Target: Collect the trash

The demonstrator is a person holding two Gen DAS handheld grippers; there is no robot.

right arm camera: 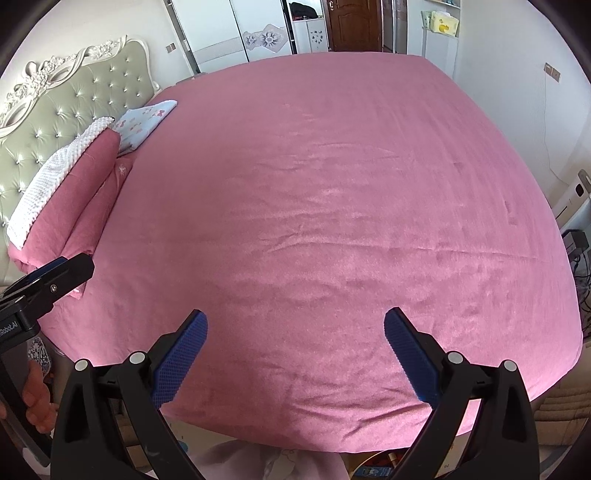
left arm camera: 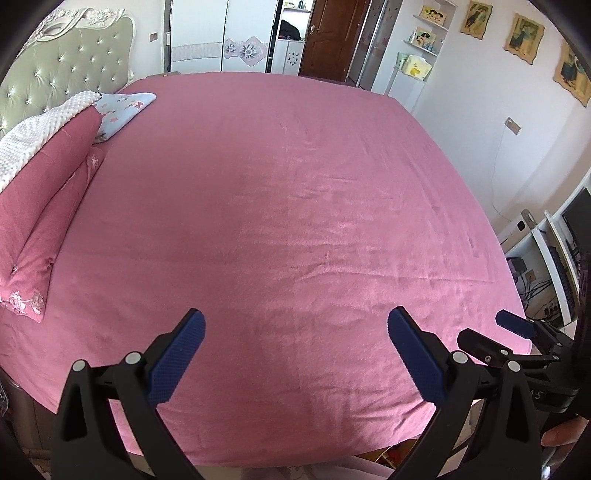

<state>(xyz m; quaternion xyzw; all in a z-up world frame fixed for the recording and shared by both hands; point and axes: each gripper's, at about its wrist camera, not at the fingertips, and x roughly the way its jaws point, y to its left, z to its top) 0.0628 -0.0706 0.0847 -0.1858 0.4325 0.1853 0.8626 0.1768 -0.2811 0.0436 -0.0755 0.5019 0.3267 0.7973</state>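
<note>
A large bed with a pink cover [left arm camera: 295, 206] fills both views; it also shows in the right wrist view [right arm camera: 325, 206]. I see no trash on it. My left gripper [left arm camera: 295, 325] is open and empty above the bed's near edge. My right gripper [right arm camera: 295, 325] is open and empty, also above the near edge. The right gripper shows at the right of the left wrist view [left arm camera: 517, 332]. The left gripper shows at the left of the right wrist view [right arm camera: 51, 277].
Folded pink quilt [left arm camera: 44, 199] with a white blanket [left arm camera: 33, 133] and a light blue pillow [left arm camera: 122, 110] lie by the tufted headboard [left arm camera: 70, 70]. A wardrobe [left arm camera: 221, 33] and door [left arm camera: 332, 33] stand beyond. A desk with cables [left arm camera: 546, 266] is at right.
</note>
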